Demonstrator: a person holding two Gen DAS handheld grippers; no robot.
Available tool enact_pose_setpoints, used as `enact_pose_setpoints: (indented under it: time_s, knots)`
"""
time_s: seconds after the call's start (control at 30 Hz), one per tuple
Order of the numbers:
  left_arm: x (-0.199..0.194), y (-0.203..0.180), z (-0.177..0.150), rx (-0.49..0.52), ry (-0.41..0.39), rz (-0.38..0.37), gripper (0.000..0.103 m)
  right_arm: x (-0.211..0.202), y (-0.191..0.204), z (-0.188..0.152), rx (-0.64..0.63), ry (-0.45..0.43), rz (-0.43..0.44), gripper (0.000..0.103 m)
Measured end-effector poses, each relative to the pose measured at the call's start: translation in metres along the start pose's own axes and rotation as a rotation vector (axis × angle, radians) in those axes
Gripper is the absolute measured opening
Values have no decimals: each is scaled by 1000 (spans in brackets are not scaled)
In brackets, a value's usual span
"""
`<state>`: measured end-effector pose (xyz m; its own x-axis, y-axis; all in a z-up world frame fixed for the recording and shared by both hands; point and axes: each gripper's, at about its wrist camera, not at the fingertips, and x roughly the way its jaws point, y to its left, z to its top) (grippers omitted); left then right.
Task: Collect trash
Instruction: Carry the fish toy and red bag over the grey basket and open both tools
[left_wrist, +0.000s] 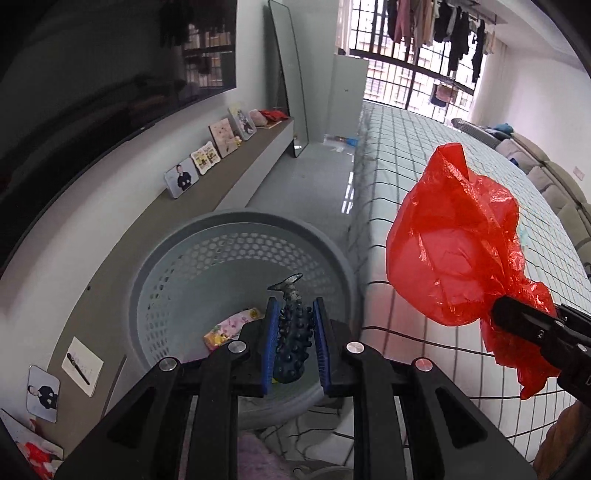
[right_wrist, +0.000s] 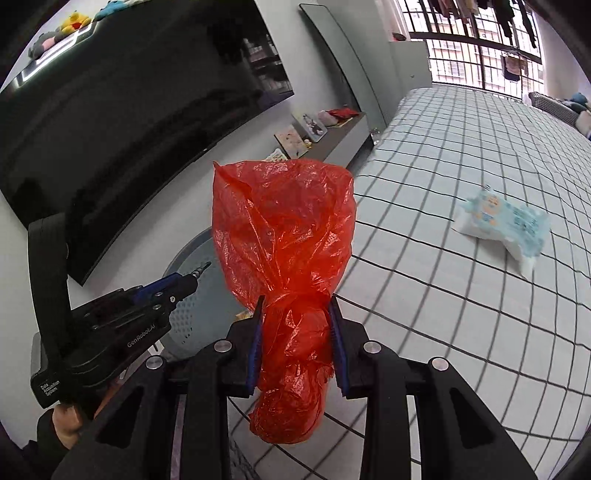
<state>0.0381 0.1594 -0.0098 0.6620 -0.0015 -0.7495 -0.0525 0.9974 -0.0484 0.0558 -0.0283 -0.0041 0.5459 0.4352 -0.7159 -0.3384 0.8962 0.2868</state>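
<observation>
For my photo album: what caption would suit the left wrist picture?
Left gripper holds a knobbly blue toy over the grey basket; right gripper carries a red bag.

Two grippers show, the left gripper (left_wrist: 293, 317) at 6 o'clock and the right gripper (right_wrist: 295, 314). There is one red plastic bag (right_wrist: 284, 236), one dark knobbly fish-shaped toy (left_wrist: 293, 332), one grey perforated basket (left_wrist: 207, 258) holding one pink wrapper (left_wrist: 229, 328), and one tissue pack (right_wrist: 506, 225) at 3 o'clock.
</observation>
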Motion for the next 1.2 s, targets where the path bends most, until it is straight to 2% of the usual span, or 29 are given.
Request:
enact_pose_setpoints:
  time_s: [0.27,0.4,0.87,1.2]
  knots:
    - [12,51,6,-75,13,79,19,50,41,32,-92,63,35,30]
    - [18,67,7,-93,19,104,19,66,49,39,-112,80,45,30]
    - [43,107,3,-146,58,146,19,75,17,49,-41,88,-19,30]
    - [62,121,7,-156,75,151,19,85,28,50,-73,114,-15,30]
